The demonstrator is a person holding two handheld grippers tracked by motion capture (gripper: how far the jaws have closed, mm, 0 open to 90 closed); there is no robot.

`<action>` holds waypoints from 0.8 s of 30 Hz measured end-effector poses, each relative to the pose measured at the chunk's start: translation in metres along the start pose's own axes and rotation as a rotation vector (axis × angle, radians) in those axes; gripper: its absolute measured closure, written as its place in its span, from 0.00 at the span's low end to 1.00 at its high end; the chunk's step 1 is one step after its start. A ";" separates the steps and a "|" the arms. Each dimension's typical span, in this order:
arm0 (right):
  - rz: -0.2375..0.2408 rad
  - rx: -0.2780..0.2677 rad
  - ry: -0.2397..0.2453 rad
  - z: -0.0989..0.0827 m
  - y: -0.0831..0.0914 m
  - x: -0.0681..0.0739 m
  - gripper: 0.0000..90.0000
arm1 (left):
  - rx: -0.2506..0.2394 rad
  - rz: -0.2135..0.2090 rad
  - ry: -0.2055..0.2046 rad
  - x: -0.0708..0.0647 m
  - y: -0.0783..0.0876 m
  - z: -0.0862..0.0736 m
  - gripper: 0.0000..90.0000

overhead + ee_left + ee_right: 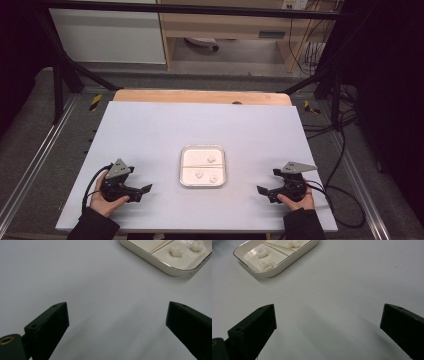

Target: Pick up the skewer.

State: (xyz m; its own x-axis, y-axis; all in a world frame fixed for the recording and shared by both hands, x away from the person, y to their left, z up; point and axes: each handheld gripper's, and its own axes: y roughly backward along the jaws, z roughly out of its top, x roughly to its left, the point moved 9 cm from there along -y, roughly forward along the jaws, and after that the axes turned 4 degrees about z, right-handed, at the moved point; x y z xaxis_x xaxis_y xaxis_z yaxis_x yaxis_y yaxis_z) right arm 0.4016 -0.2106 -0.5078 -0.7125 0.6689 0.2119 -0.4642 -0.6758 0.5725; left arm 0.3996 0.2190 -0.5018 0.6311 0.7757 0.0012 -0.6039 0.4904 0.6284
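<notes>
White lumps (211,159) sit in a divided tray (202,148) between the spread left tool (146,189) and right tool (261,191).

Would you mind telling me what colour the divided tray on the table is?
The tray is cream-white with a thin gold-toned rim, clearest in the right gripper view.

Evenly and softly lit from above, bright on the pale table (150,130), dark and murky at the surrounding edges of the high view. Faint, diffuse shadows beneath the tray (287,265) and under each gripper's jaws. Slight sheen along the tray rim. Coarse and a little blurred throughout (possibly compression), with the near jaws softest.
</notes>
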 end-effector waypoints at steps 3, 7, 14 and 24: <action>-0.001 -0.002 -0.002 0.000 0.001 0.000 0.01 | 0.003 -0.005 -0.003 -0.001 0.000 0.000 0.05; 0.001 -0.002 -0.004 0.000 0.000 0.001 0.01 | 0.000 -0.013 -0.010 -0.004 0.000 0.002 0.05; -0.001 0.003 -0.003 0.000 0.000 0.001 0.01 | 0.002 -0.014 -0.013 -0.006 -0.001 0.005 0.05; -0.006 0.008 -0.001 -0.001 -0.001 0.000 0.01 | 0.001 -0.004 -0.022 -0.014 -0.002 0.015 0.09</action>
State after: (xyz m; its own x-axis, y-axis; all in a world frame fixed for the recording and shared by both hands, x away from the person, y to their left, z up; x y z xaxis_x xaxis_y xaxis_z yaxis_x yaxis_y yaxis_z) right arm 0.4014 -0.2102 -0.5086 -0.7091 0.6733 0.2094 -0.4644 -0.6694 0.5798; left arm 0.3998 0.2010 -0.4913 0.6436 0.7652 0.0157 -0.6009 0.4925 0.6296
